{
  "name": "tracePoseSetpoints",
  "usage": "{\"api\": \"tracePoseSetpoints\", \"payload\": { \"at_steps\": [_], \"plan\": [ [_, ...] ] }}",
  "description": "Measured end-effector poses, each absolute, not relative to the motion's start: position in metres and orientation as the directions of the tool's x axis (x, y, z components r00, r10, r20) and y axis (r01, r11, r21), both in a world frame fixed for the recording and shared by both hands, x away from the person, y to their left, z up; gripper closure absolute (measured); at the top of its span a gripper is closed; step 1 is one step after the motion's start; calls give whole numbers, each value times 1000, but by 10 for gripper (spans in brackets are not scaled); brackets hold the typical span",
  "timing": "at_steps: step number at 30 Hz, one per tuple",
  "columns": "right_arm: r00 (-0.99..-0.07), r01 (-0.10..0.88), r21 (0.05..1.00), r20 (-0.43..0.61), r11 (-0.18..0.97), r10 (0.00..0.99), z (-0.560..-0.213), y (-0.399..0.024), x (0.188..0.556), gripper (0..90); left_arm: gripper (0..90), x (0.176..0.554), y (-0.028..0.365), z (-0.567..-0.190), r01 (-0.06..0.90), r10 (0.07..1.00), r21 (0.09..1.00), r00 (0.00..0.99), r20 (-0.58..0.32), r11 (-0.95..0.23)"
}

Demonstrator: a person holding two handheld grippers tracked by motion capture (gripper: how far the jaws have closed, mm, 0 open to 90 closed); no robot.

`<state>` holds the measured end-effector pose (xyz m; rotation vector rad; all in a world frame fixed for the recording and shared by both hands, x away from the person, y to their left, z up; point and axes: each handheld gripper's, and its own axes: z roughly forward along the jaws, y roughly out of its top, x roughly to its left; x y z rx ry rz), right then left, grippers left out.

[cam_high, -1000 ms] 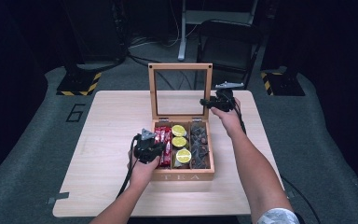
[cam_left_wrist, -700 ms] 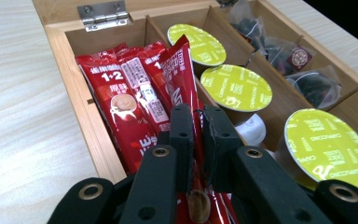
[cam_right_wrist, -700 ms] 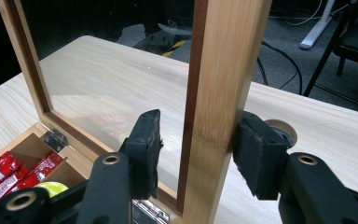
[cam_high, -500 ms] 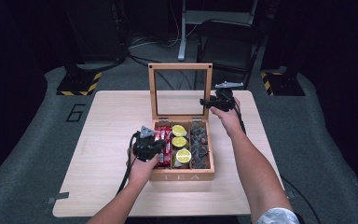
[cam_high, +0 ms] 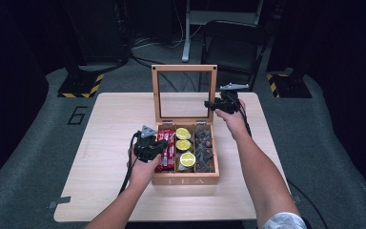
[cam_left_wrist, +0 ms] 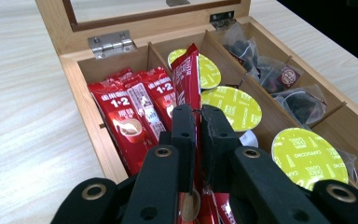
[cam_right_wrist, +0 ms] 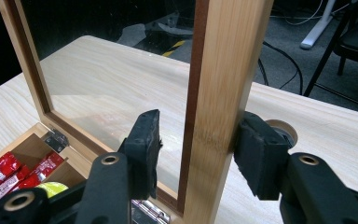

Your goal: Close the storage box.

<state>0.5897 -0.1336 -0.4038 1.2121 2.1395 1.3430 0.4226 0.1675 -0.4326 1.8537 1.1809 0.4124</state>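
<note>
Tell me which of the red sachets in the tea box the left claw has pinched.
The upright red sachet, standing on edge against the divider beside the yellow-green capsules; the left claw grips it, while the other sachets lie flat.

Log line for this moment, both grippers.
left gripper: shut on red coffee sachet | right gripper: clamps wooden glass-paned lid upright

Room dark, walls lost in shadow. Floor [cam_high: 33, 157] grey carpet, curved pale mat edge around work area, number six marked left of table. Table [cam_high: 105, 181] light wood, rectangular, lit from above. Black folding chair [cam_high: 233, 45] behind table, right of centre. Pale metal stand leg [cam_high: 187, 38] beside chair, cables trailing across floor near it. Two yellow-black hazard-striped bases [cam_high: 78, 88] at far left and far right [cam_high: 280, 81]. Dark equipment racks behind, details not visible.
</note>
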Motion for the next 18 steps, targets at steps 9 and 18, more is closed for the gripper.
{"api": "tracePoseSetpoints", "payload": {
  "at_steps": [9, 18],
  "plan": [
    [-577, 486, 853, 149, 190, 803, -403, -133, 590, 517, 844, 422, 167, -431, 557, 860, 814, 485, -160, -163],
    [-576, 486, 853, 149, 191, 804, -403, -133, 590, 517, 844, 421, 172, -423, 555, 872, 817, 466, -150, -157]
  ]
}}
